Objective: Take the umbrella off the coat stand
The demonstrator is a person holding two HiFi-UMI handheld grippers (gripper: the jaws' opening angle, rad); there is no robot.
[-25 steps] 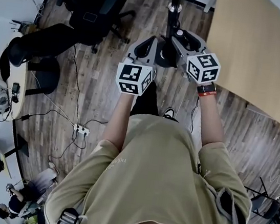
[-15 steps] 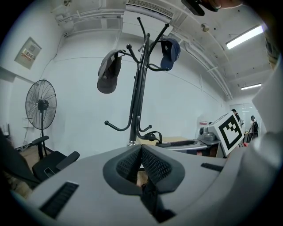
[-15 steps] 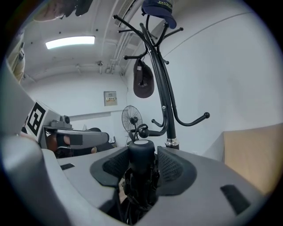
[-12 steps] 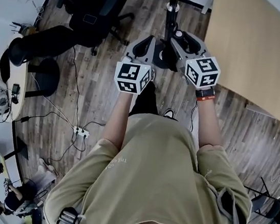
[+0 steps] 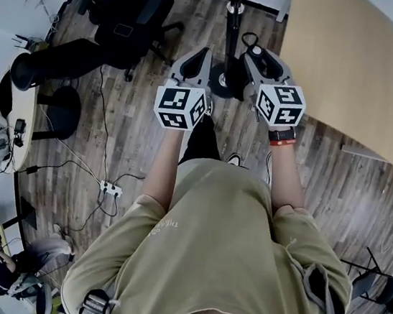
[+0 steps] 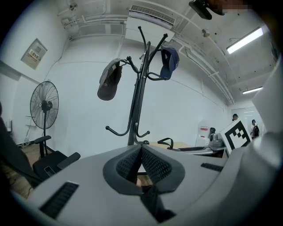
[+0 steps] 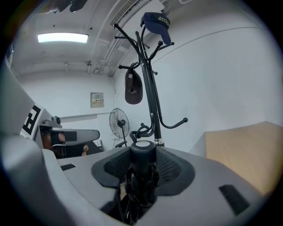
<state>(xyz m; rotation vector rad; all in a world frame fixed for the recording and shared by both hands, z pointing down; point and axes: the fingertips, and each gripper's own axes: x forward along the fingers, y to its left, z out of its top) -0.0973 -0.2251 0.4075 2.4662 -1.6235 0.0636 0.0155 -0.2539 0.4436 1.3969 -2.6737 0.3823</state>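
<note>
Right gripper (image 7: 142, 149) closing on folded umbrella (image 7: 141, 176), cap up, coat stand (image 7: 151, 97) near at 12 o'clock; left gripper (image 6: 140, 149) pinched together, empty; umbrella probably light, stiff-cored, fabric slippery; best gripped at handle.

We counted one coat stand (image 6: 135, 110) | we found two caps, one grey cap (image 6: 109, 80) and one blue cap (image 6: 169, 62) | one umbrella (image 7: 142, 167) | one standing fan (image 6: 44, 106) | one tan table (image 5: 354, 66) | one white power strip (image 5: 111, 188) | we made out two lit ceiling light strips (image 6: 245, 40).
</note>
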